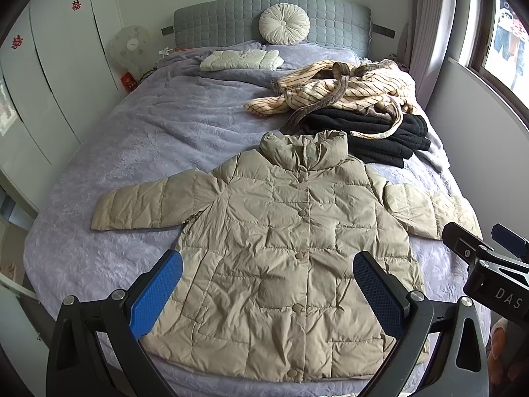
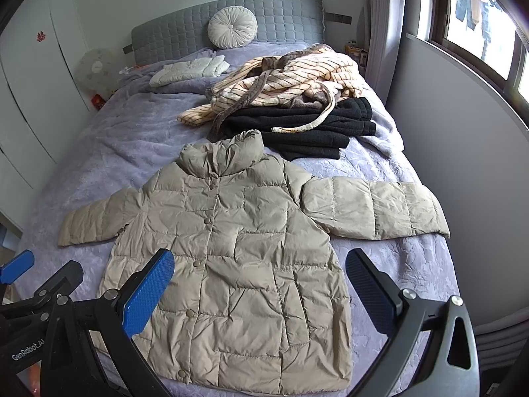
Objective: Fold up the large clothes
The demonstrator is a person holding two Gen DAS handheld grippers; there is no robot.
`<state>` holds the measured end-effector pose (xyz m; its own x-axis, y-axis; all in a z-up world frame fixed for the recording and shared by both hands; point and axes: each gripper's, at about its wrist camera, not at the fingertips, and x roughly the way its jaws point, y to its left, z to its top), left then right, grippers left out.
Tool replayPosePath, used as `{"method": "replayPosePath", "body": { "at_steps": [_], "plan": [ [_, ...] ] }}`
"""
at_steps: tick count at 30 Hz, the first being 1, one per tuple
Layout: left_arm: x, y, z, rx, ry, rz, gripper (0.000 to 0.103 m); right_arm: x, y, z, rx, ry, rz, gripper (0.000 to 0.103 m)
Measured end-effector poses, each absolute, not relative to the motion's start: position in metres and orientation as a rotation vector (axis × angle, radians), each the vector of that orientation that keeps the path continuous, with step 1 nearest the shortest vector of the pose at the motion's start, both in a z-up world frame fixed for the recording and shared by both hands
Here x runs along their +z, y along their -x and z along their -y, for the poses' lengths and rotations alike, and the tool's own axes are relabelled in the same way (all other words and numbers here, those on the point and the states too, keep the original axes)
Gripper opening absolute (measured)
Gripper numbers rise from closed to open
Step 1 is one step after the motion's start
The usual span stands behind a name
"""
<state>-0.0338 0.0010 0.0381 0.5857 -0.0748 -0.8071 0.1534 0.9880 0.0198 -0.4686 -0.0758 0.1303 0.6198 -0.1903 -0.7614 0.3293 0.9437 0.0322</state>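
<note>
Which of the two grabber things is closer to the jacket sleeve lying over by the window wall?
The right gripper is nearer: that sleeve lies just ahead to its right. The left gripper hovers over the jacket's hem, further left.

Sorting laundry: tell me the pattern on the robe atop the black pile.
Cream robe with thin dark stripes, clearest in the right wrist view.

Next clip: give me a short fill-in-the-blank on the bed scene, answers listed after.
1. The beige puffer jacket lies flat with its front ____ up.
2. The striped robe rests on a folded ____ garment.
3. The round cushion leans against the ____ headboard.
4. Both the left claw and right claw are ____.

Answers: buttoned; black; grey; open
</note>
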Motion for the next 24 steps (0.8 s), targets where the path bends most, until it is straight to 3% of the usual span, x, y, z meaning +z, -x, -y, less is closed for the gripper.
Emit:
{"method": "replayPosePath", "body": {
  "at_steps": [24],
  "plan": [
    [0.0388, 0.0317, -0.0003, -0.135, -0.09, -0.943, 0.103, 0.1238, 0.4698, 0.0769, -0.295, -0.187, -0.867, 0.103]
  ]
}}
